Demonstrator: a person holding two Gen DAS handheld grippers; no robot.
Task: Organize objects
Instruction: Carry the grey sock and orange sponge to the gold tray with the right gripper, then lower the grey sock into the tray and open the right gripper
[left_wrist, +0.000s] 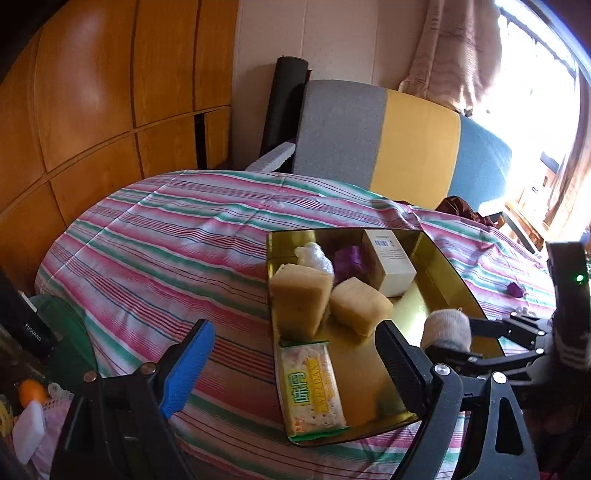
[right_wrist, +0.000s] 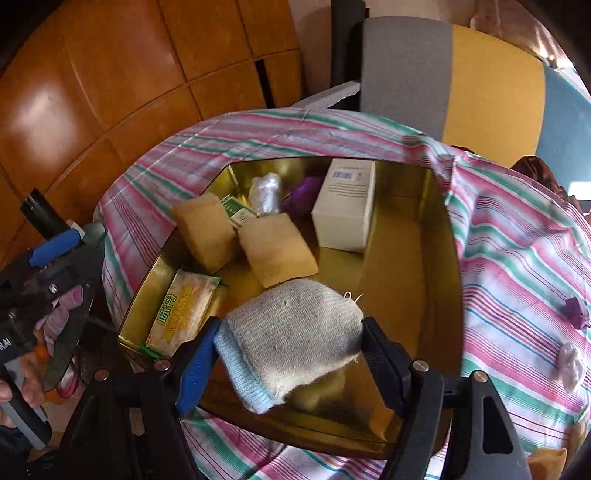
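Note:
A gold tin box (left_wrist: 436, 258) (right_wrist: 417, 206) lies on the striped bedspread (left_wrist: 177, 229). Inside it are two tan sponges (left_wrist: 301, 299) (right_wrist: 277, 251), a cracker pack (left_wrist: 314, 387) (right_wrist: 184, 310), a white carton (left_wrist: 388, 262) (right_wrist: 345, 206), a purple lump (left_wrist: 349, 260) and a clear wrapped bundle (left_wrist: 314, 256). My right gripper (right_wrist: 290, 349) is shut on a rolled grey sock with a blue cuff (right_wrist: 291, 339), held above the box's near end. The left gripper (left_wrist: 295, 363) is open and holds nothing, at the box's near left corner. The right gripper also shows in the left wrist view (left_wrist: 476, 338).
On the bedspread right of the box lie a small purple piece (right_wrist: 576, 312) and a clear wrapped bundle (right_wrist: 570, 363). A grey, yellow and blue headboard (left_wrist: 388, 136) stands behind. Wooden wardrobe panels (left_wrist: 92, 92) fill the left. Clutter and a green fan (left_wrist: 62, 332) sit at the bed's left.

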